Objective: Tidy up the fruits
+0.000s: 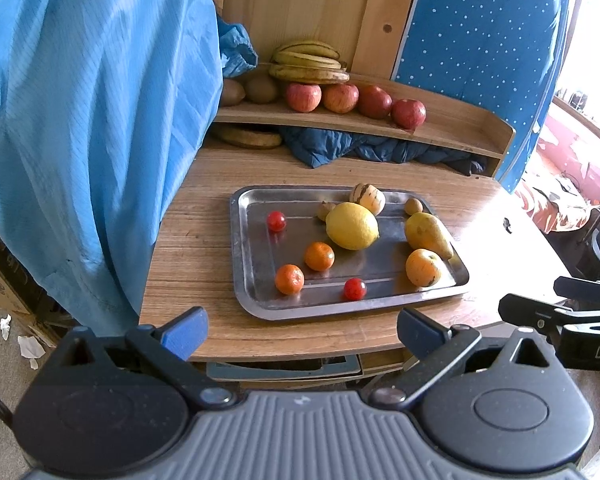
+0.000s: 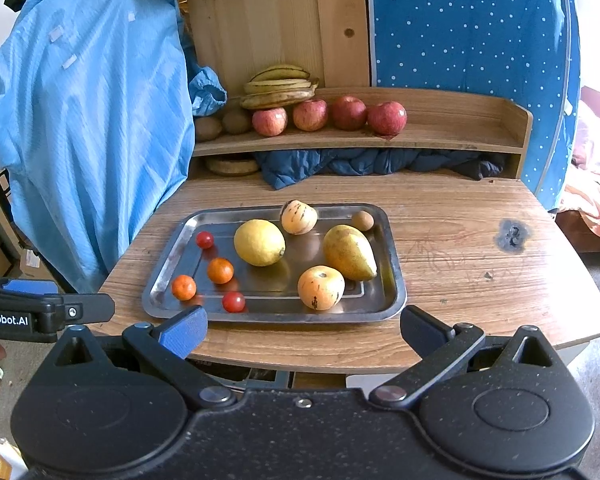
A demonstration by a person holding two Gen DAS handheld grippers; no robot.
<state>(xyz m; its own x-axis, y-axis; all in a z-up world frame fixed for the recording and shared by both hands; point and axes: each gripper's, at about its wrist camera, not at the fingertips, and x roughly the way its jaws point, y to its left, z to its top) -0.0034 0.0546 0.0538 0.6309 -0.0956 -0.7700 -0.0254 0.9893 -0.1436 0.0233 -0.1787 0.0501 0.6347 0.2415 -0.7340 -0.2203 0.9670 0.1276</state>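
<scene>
With the left gripper and right gripper held spread and empty off the table's near edge, firm, smooth-skinned fruits on the steel tray, the lemon mid-tray, are judged best clasped across their widest girth.

A steel tray lies flat at the middle of the frame, holding a large yellow lemon at its centre, a yellow-green pear lying on its side to the right, a round orange-yellow fruit at lower right, and a striped cream fruit at the upper edge. Two small oranges and two red cherry tomatoes sit apart along its left and lower parts. On the shelf in the upper middle, four red apples stand in a row before a bunch of bananas.
</scene>
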